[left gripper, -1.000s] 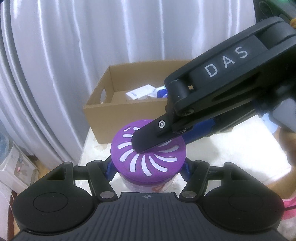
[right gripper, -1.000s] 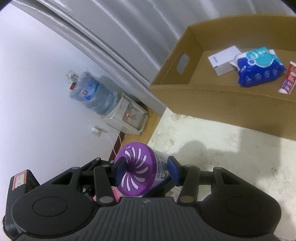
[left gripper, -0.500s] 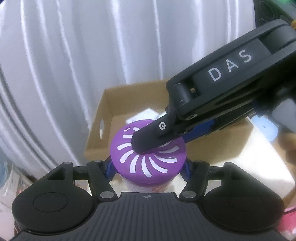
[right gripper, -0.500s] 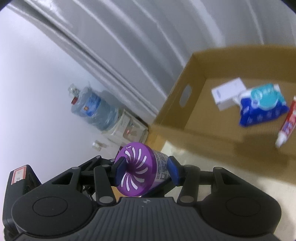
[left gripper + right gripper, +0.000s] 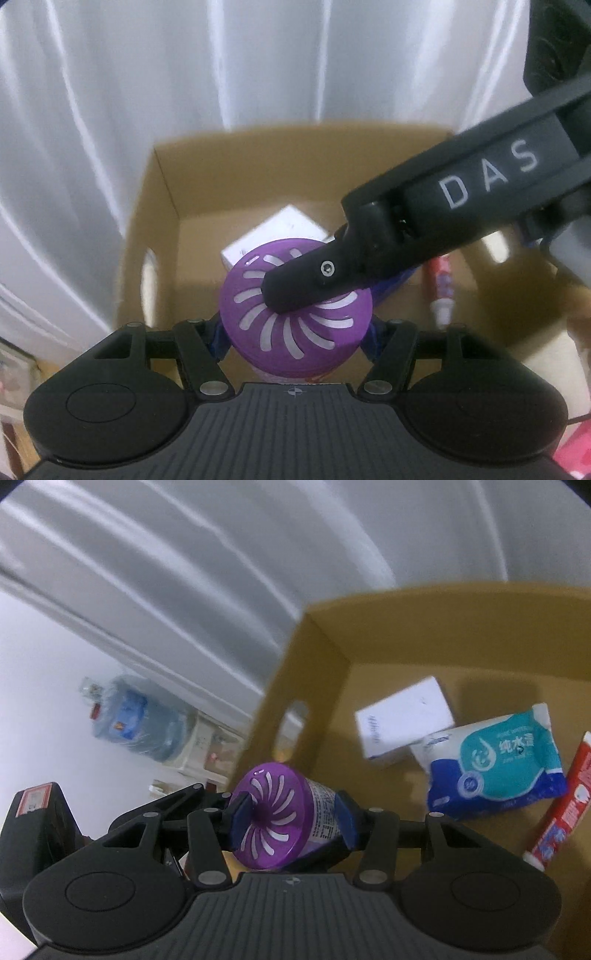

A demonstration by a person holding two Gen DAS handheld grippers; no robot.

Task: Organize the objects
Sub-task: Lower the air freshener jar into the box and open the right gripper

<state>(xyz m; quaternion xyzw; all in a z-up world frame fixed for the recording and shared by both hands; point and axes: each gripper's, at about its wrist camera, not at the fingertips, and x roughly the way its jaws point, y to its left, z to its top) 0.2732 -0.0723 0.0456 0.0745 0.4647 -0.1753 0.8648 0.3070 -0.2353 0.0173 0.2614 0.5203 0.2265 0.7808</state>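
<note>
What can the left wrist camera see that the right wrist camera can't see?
Only the left wrist view shows the letters DAS on the right gripper's black finger lying across the purple lid.

Only the right wrist view shows the big water bottle on its dispenser, the printed label on the purple-lidded jar, and the blue and teal wipes pack in full.

Both show the jar, held by the left gripper and the right gripper, the cardboard box, the white box, the red tube and the grey curtain.
</note>
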